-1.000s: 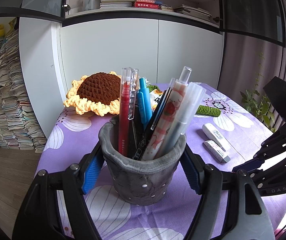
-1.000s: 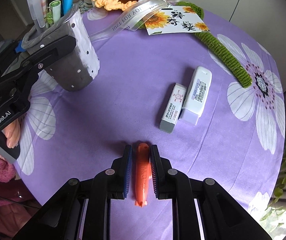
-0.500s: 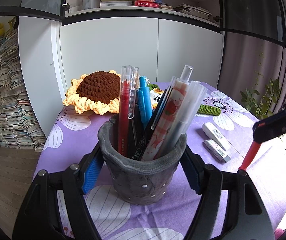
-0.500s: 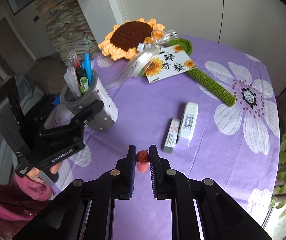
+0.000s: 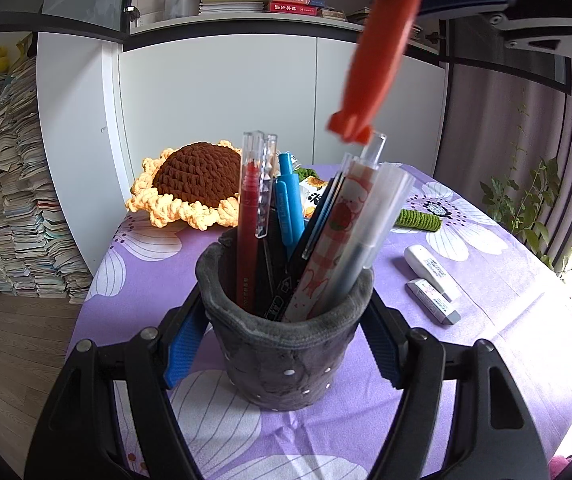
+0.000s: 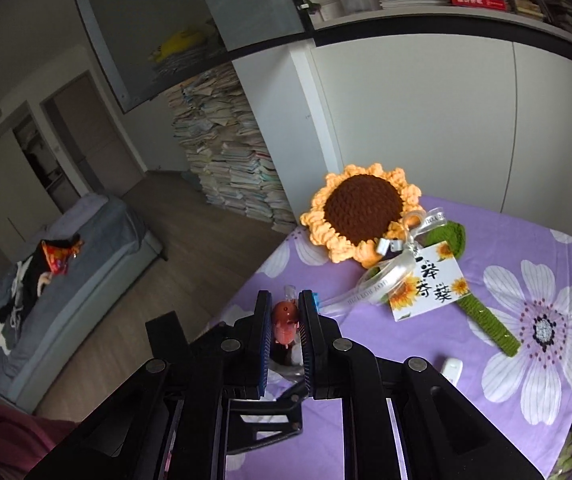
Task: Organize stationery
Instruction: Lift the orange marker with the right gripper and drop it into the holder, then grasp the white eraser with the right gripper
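Wrist views, angled down — share crochet sunflower.

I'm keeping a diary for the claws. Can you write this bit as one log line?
left claw: shut on grey pen cup | right claw: shut on orange pen, above cup | erasers: on table

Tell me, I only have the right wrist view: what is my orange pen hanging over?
Observer: The orange pen hangs tip-down just above the grey pen cup, close to the tallest pens.
Operator: Is the cup steadied?
Observer: Yes, the left gripper clamps it on both sides.
Operator: How full is it?
Observer: Crowded: a red pen, a blue pen and several clear ones.
Operator: Anything left near the cup?
Observer: Two erasers lie side by side to the cup's right.
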`<state>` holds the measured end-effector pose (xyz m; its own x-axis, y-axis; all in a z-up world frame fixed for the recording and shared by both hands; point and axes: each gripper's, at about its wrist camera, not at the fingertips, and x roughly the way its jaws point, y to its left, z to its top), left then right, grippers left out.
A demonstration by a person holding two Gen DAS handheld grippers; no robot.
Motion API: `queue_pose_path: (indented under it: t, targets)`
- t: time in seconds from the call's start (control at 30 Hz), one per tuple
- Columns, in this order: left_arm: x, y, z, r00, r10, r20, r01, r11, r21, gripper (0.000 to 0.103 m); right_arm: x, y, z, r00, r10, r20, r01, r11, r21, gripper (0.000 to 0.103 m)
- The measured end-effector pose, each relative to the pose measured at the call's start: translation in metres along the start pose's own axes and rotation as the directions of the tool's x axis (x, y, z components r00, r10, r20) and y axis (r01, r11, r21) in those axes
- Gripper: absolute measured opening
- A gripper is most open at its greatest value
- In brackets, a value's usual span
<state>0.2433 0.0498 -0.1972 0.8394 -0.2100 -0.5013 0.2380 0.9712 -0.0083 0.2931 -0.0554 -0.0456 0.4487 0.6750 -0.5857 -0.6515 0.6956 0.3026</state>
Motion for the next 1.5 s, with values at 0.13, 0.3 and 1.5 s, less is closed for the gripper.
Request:
queue_pose_path:
  t: [0.13,0.3,1.5]
  targets:
    - [0.0,0.0,0.0,1.0,0.0,0.0,0.0,1.0,0.0,0.071,0.03,0.011,0.003,0.998,0.01,-0.061,-0.014,0.998,-0.058,0.015]
    - [0.0,0.0,0.0,1.0,0.0,-0.001,0.0,1.0,-0.001,0.071,0.057,0.011,-0.008,0.994,0.007,-0.113,-0.019,0.995,-0.103,0.015]
    - [0.003,-0.001,0.0,1.0,-0.006,-0.01,0.006,1.0,-0.003,0.071,0.046,-0.122,-0.138,0.897,-0.275,-0.347,0.366,0.901,0.234,0.017]
